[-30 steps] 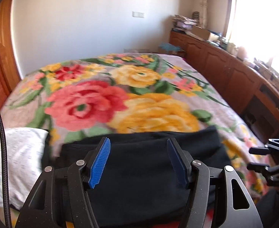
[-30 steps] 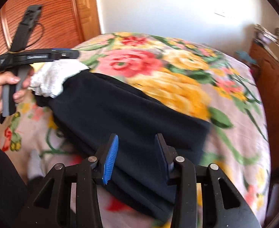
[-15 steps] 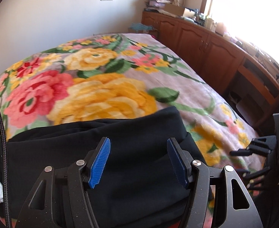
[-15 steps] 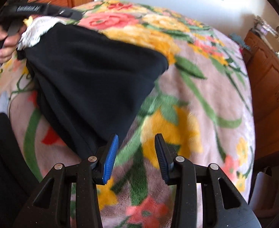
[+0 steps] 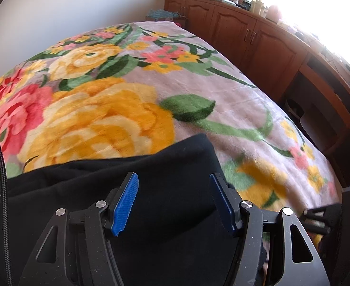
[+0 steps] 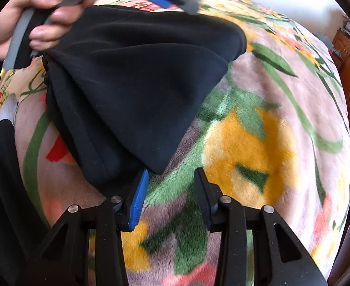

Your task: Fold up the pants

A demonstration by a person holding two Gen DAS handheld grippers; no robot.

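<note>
black pants (image 6: 137, 90) lie folded in layers on a floral blanket (image 6: 258, 143) covering the bed, near its front edge. left gripper (image 5: 173, 202) hovers over the dark fabric, fingers spread apart, nothing between them. right gripper (image 6: 170, 197) sits low over bare blanket just beside the pants' pointed lower corner, fingers parted and empty; its blue pad (image 6: 139, 200) is close to the cloth edge. wooden cabinets (image 5: 258, 38) line the wall beyond the bed
</note>
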